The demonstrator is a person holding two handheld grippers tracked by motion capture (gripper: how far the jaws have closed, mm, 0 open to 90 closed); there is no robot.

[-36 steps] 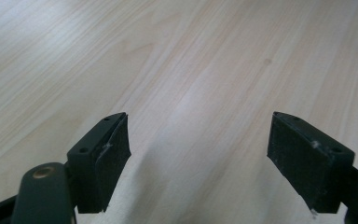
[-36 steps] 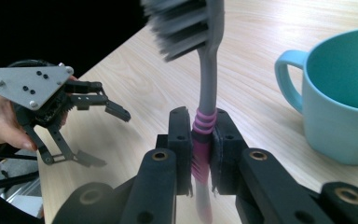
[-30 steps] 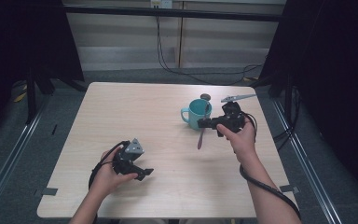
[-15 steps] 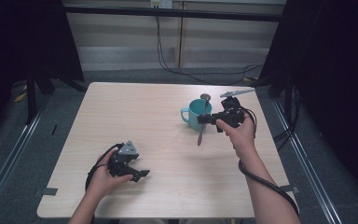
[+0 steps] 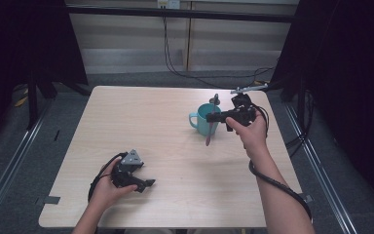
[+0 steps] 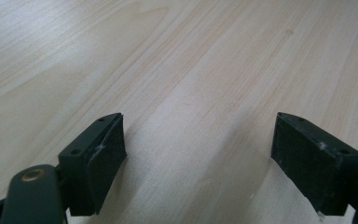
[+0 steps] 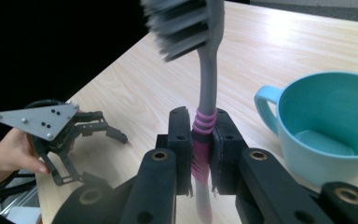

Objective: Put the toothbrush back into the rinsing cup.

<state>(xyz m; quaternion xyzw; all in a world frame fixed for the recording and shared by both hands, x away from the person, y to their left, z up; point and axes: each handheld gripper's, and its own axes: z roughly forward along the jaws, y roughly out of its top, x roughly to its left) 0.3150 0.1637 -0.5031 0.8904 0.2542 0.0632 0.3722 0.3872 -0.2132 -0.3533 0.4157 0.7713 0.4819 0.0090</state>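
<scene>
1. The toothbrush (image 7: 208, 88) has a grey neck and grey bristles, with a pink ribbed grip that fades to a pale lower handle. It's standing pretty much upright, head on top, and it's clamped at the pink ribs between the pads of the right hand-held gripper (image 7: 200, 149).
2. In the high view the toothbrush (image 5: 209, 134) hangs right in front of the teal mug (image 5: 203, 118), with its lower end clear of the worktop (image 5: 141, 117).

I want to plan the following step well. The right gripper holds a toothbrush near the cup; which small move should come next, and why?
Probably shift the right gripper sideways until the toothbrush hangs over the teal cup. Its jaws clamp the pink grip, the brush stands beside the cup, not above it, and the cup looks empty.
</scene>
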